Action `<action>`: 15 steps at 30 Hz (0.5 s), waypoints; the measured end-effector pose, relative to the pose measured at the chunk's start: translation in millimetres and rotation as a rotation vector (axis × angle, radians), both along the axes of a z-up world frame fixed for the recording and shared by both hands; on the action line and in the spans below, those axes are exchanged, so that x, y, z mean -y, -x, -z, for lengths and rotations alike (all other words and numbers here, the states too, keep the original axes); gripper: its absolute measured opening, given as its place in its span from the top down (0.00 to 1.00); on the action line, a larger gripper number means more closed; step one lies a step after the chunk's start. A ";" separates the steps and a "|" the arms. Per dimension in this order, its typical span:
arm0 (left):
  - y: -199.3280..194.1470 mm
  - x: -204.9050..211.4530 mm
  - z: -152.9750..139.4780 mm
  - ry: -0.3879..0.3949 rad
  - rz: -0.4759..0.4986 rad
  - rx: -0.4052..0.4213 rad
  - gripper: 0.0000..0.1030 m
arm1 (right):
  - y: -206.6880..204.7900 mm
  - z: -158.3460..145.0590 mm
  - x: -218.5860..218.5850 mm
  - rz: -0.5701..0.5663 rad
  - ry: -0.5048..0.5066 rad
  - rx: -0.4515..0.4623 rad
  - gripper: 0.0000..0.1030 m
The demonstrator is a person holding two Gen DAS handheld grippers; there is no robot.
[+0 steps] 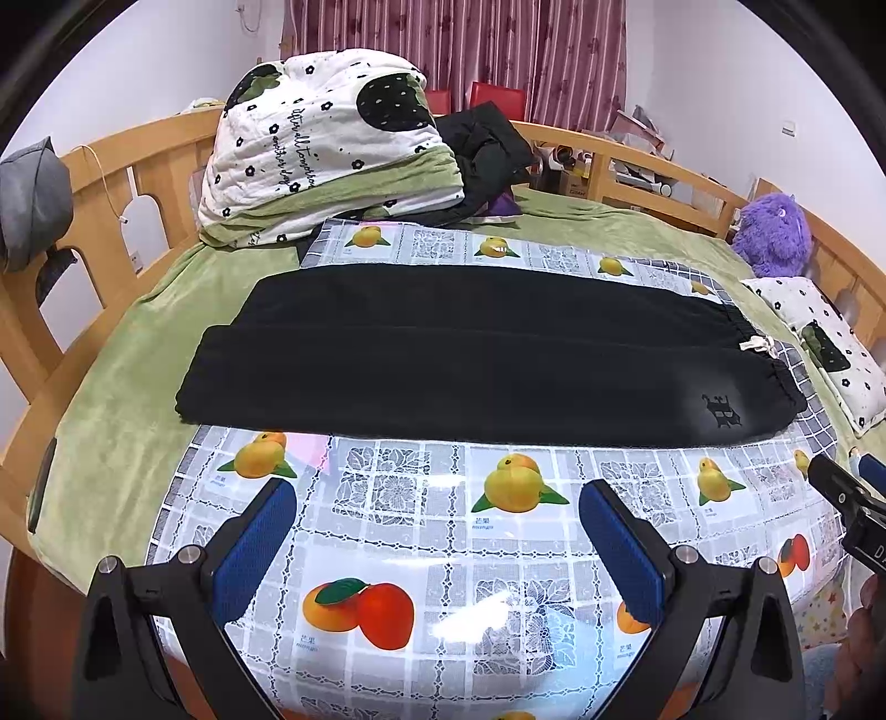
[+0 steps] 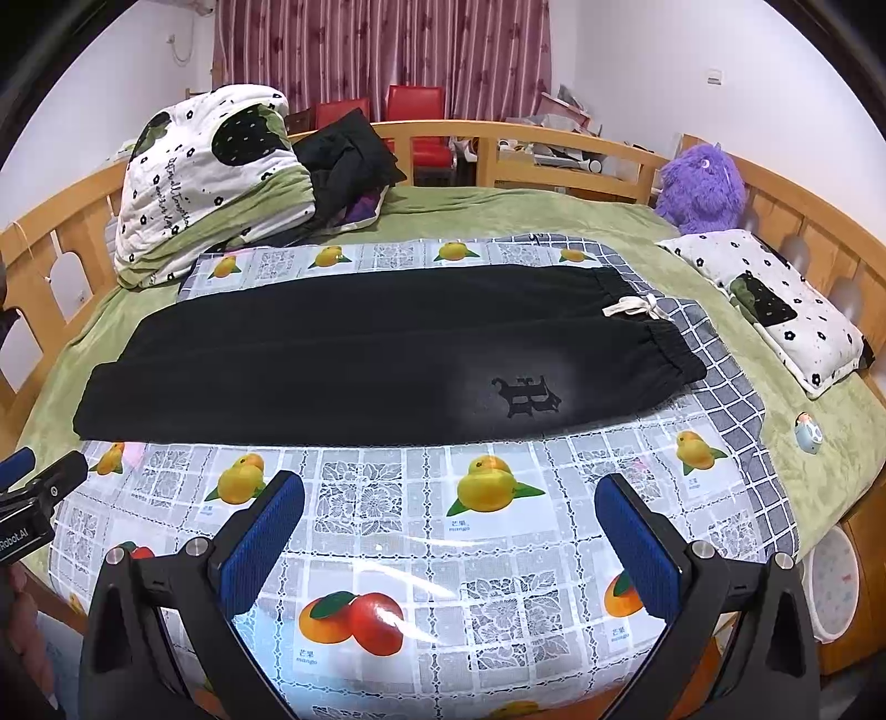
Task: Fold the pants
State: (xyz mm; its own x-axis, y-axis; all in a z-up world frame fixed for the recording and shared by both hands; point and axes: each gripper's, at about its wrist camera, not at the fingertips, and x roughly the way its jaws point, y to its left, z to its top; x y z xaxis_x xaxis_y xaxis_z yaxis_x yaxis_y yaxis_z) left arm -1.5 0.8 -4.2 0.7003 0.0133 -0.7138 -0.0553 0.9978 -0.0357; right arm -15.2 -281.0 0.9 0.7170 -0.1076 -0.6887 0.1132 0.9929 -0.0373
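Print under fruit on tablecloth (image 2: 387,498) too small.

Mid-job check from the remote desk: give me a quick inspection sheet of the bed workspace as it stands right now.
Surface: fruit-print plastic sheet spread over a green bedspread, glossy with glare.
Job's things: black pants lying flat across the sheet, legs side by side, waistband to the right with a white drawstring; no cross fold made yet.
Clutter: folded quilt, dark garment pile, purple plush toy, pillow, small round trinket.
Grippers: left tool and right tool both open, over the sheet's near edge, apart from the pants.
Cables: thin cord on the wooden bed rail.
Surroundings: striped curtain, red chairs.
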 end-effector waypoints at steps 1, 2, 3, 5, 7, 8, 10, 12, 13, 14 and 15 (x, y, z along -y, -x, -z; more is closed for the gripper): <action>0.1 0.0 -0.1 0.000 0.000 -0.001 0.00 | 0.0 0.0 -0.2 0.000 -0.001 0.000 0.00; 0.1 0.1 -0.2 -0.001 0.000 -0.001 0.00 | 0.0 -0.1 -0.3 0.000 0.000 0.000 0.00; 0.0 0.1 0.0 -0.002 0.000 0.000 0.00 | -0.1 0.0 -0.1 0.000 0.000 0.000 0.00; 0.2 -0.1 -0.1 -0.002 0.001 0.001 0.00 | 0.0 0.0 -0.3 0.000 0.000 0.001 0.00; -0.3 -0.2 -0.2 -0.001 0.001 -0.001 0.00 | -0.1 0.0 -0.2 0.001 0.001 -0.001 0.00; -0.1 -0.2 0.0 0.000 0.000 0.000 0.00 | 0.0 -0.1 -0.2 0.001 0.000 -0.001 0.00; -0.3 0.1 -0.1 0.000 0.000 -0.001 0.00 | 0.0 0.1 -0.1 -0.001 -0.003 -0.001 0.00; 0.0 0.2 -0.1 0.001 0.002 -0.001 0.00 | 0.1 0.0 -0.9 0.000 -0.003 -0.001 0.00; 0.3 0.4 0.2 0.001 0.003 0.000 0.00 | 0.0 0.2 -0.6 -0.001 -0.003 0.000 0.00; 0.2 0.6 1.3 -0.001 0.004 -0.001 0.00 | -0.2 0.1 -0.3 -0.001 -0.003 -0.001 0.00; 0.4 0.5 1.3 -0.001 0.005 0.000 0.00 | -0.4 0.3 -0.9 -0.001 -0.003 -0.002 0.00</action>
